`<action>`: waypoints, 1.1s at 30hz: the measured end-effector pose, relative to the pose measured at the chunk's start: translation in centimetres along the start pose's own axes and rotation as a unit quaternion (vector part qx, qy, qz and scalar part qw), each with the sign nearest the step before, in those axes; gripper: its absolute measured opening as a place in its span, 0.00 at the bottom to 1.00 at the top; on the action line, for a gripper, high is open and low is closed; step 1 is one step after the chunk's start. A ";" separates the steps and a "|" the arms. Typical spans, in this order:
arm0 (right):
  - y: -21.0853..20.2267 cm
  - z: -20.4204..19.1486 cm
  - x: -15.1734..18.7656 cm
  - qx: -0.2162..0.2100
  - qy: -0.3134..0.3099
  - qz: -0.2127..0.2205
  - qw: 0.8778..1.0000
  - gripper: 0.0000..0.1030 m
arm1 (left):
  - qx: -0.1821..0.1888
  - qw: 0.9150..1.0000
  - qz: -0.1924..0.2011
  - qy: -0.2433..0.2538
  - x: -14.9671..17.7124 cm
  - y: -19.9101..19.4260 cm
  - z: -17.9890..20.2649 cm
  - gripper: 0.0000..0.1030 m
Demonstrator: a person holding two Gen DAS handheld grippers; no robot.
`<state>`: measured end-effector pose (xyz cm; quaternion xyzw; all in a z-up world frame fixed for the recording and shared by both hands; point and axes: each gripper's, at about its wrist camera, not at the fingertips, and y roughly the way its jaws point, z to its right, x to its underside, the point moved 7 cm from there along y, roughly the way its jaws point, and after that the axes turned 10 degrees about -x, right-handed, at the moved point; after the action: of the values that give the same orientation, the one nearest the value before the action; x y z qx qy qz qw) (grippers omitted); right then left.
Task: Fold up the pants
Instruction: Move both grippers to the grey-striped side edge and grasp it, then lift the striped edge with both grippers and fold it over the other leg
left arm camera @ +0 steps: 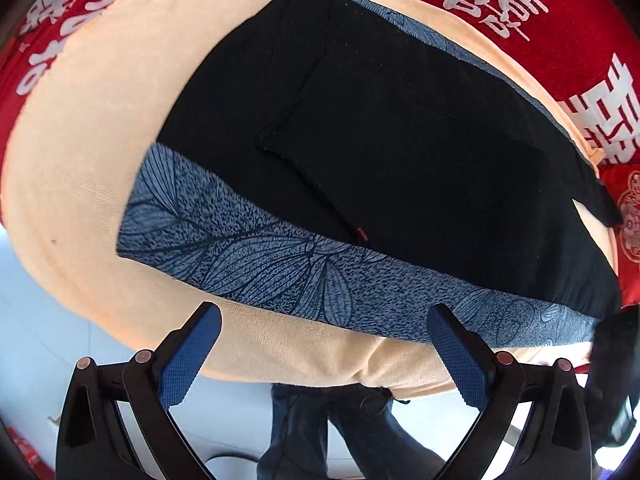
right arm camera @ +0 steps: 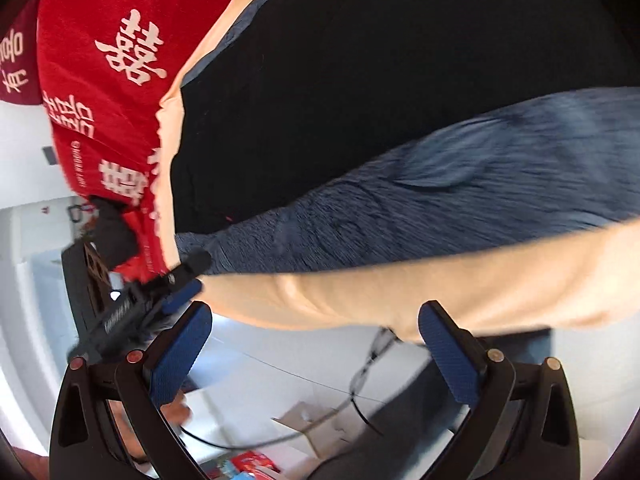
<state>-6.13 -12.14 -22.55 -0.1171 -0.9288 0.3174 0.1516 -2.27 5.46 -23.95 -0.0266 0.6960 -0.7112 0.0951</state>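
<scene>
Lying flat on the peach cloth (left arm camera: pixel 80 152), the pants (left arm camera: pixel 400 168) (black, with blue leaf-print bands along the edges) show one layer folded over another. Left gripper (left arm camera: pixel 324 320) hangs just off the near printed edge, jaws spread wide, nothing held. Right gripper (right arm camera: pixel 316 320) is likewise wide open and empty at the cloth's edge; red printed fabric (right arm camera: pixel 104 80) lies beyond.

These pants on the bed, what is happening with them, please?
A person holds a gripper in each hand to fold the pants, black with a blue patterned band. They lie flat, already folded, on a peach cloth over a red blanket. The left gripper and right gripper are both open, near the cloth's edge, holding nothing.
</scene>
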 end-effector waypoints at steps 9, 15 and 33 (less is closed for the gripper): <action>-0.9 -5.5 -3.4 -0.101 -0.009 0.062 0.993 1.00 | 0.103 0.994 -0.021 -0.014 0.1 1.1 1.0 1.00; -2.3 -9.0 -4.3 -0.117 -0.054 0.067 0.989 1.00 | 0.171 0.982 -0.014 -0.075 -3.0 0.8 2.7 1.00; -8.3 6.0 -3.2 -0.208 0.184 0.176 0.944 0.57 | 0.129 0.989 0.007 -0.069 -5.8 0.7 1.5 0.57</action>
<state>-6.35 -22.83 -22.56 -0.3637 -0.8947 0.1112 0.2342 3.78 4.93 -24.01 -0.0587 0.5904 -0.7908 0.1505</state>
